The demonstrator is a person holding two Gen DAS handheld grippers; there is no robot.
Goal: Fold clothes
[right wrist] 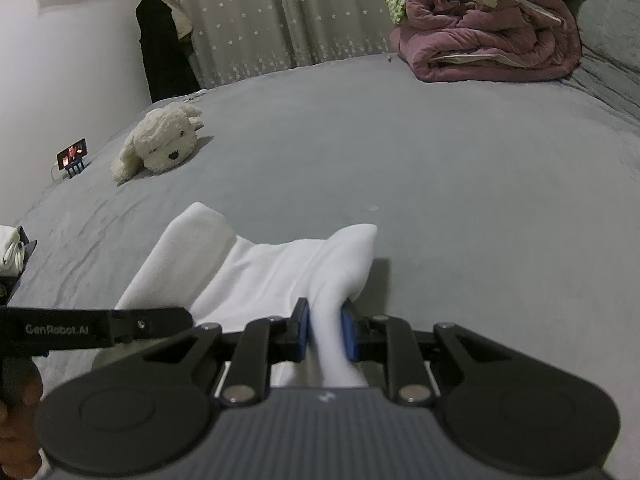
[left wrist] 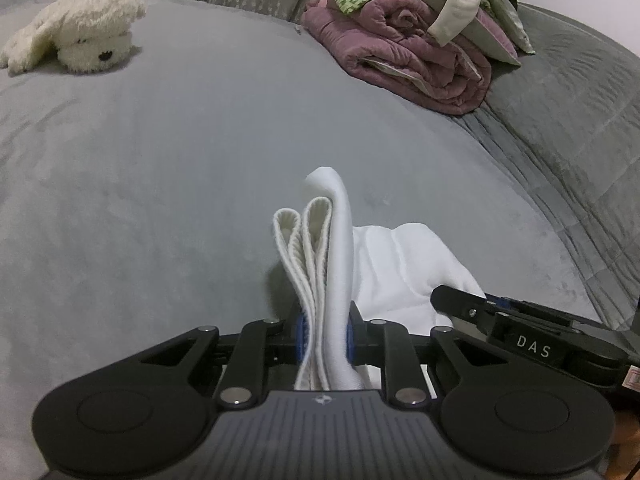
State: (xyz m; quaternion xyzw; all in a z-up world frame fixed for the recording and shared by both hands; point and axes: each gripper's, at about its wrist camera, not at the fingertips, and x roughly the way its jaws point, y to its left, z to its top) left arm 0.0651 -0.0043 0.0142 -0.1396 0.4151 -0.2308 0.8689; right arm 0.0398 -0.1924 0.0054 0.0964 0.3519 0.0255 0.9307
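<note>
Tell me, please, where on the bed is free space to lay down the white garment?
The wide grey middle of the bed is bare, bordered by the plush dog on the left and the purple quilt pile at far right. That far-right corner is crowded. Both grippers, left gripper and right gripper, hold the white garment.

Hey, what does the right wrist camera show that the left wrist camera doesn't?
Only the right wrist view shows a small lit phone on a blue stand, a dark garment hanging by the starred grey curtain and fingers at the left edge. Only the left wrist view shows the white garment's ribbed folded edges. Both show the fluffy cream plush dog, rolled mauve quilt, grey bedspread, and each hand-held gripper shut on white cloth.
</note>
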